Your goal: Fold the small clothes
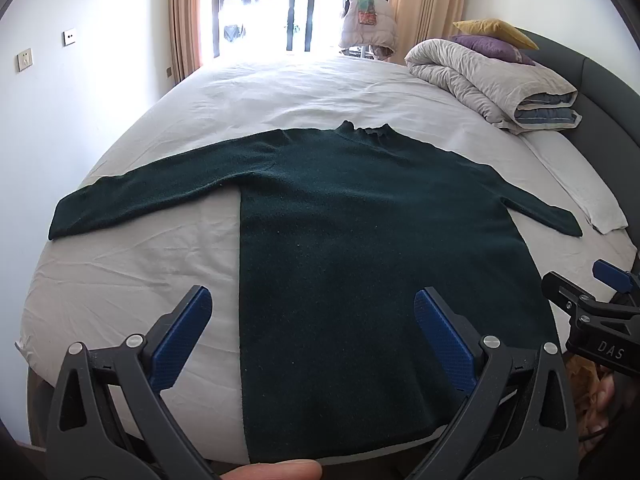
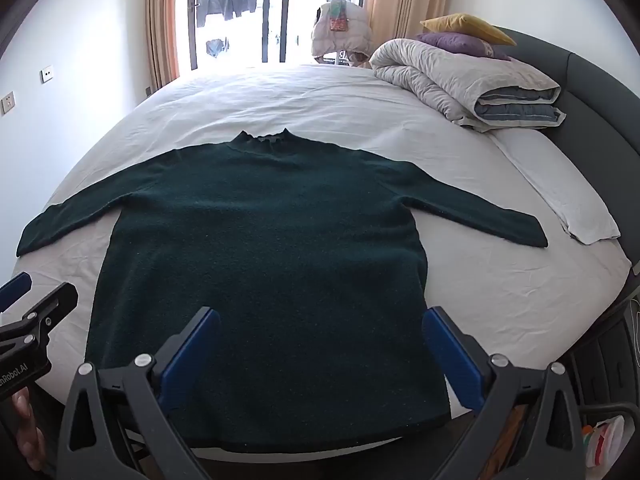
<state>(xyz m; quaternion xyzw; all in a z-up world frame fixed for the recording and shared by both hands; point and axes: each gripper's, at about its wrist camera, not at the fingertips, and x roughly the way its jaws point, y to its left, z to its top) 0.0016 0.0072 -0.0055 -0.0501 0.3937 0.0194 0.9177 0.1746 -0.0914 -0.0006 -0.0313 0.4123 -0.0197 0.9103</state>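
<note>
A dark green long-sleeved sweater (image 1: pixel 360 240) lies flat on the white bed sheet (image 1: pixel 132 280), collar toward the window, both sleeves spread out, hem at the near bed edge. It also shows in the right wrist view (image 2: pixel 272 260). My left gripper (image 1: pixel 314 300) is open and empty, hovering above the hem's left part. My right gripper (image 2: pixel 322 318) is open and empty above the hem's right part. The right gripper also shows at the right edge of the left wrist view (image 1: pixel 580 304), and the left gripper at the left edge of the right wrist view (image 2: pixel 36 308).
A folded grey duvet (image 1: pixel 492 84) with purple and yellow pillows (image 1: pixel 496 36) lies at the far right by the dark headboard (image 1: pixel 600 92). A white pillow (image 2: pixel 560 196) lies beside the right sleeve. A window with curtains (image 1: pixel 184 16) is behind the bed.
</note>
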